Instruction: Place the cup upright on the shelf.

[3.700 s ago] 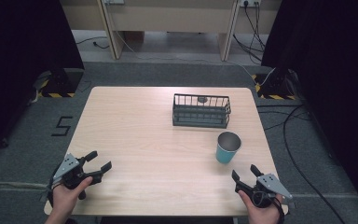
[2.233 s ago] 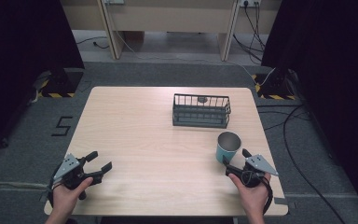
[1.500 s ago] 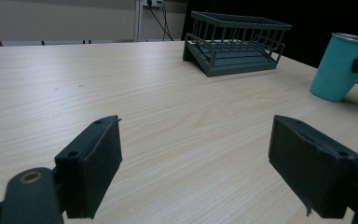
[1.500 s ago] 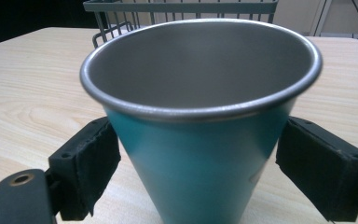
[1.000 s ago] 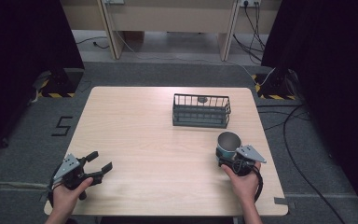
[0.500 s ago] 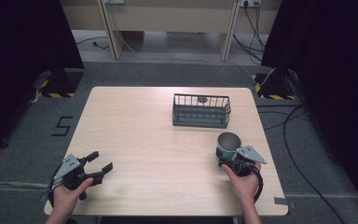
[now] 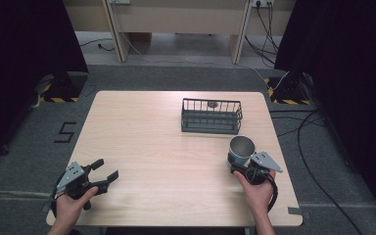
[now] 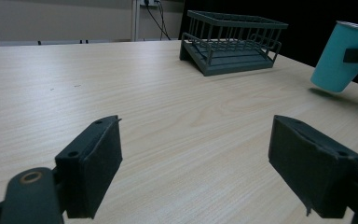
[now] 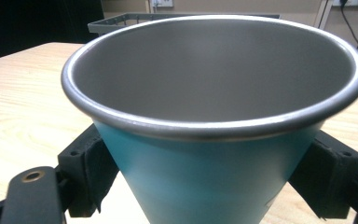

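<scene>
Right tongs [image 7: 242, 165] around cup [image 7: 241, 150], seemingly off table [image 7: 147, 142].

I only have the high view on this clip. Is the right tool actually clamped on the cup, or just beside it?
Observer: Clamped. In the right gripper view both pads press the sides of the teal cup.
Operator: Is the cup on the table?
Observer: No. In the left gripper view it hangs tilted above the table, with its shadow underneath.
Operator: Anything inside it?
Observer: As far as the right gripper view looks in, only bare metal wall; the bottom is hidden.
Operator: And the left tool?
Observer: Its own view shows the left tool wide open, nothing between its jaws.
</scene>
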A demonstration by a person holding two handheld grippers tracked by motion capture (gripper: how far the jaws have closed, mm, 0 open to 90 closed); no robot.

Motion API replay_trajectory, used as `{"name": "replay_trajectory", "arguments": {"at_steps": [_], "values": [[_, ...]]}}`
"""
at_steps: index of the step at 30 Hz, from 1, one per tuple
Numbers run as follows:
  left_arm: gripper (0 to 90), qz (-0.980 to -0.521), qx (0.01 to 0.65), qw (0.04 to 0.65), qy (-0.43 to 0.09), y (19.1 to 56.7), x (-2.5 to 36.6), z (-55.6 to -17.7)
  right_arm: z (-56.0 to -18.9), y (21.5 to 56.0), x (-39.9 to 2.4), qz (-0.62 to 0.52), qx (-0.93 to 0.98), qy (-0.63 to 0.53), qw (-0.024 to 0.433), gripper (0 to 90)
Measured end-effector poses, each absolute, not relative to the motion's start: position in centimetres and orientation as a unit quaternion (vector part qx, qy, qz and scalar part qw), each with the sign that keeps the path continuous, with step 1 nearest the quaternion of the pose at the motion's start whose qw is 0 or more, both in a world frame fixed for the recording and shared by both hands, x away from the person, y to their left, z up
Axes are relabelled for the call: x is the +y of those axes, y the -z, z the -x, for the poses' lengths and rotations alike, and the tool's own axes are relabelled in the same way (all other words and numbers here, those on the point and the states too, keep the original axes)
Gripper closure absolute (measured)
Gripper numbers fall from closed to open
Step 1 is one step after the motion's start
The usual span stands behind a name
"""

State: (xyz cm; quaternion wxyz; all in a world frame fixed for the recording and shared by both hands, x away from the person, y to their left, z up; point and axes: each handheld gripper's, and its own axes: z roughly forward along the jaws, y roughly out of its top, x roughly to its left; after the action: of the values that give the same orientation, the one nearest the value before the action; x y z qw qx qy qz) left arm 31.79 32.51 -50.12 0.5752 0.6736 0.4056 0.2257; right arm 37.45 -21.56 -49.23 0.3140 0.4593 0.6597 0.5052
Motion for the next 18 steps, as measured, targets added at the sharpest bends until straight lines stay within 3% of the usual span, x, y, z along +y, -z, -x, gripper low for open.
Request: {"name": "replay_trajectory", "arguments": {"at_steps": [18], "values": [[16.6, -0.671, 0.409, 0.576, -0.226, 50.1, 32.6, -31.8, -38.2, 47.2, -21.5, -0.451, 0.649, -0.519, 0.326, 18.1]]}}
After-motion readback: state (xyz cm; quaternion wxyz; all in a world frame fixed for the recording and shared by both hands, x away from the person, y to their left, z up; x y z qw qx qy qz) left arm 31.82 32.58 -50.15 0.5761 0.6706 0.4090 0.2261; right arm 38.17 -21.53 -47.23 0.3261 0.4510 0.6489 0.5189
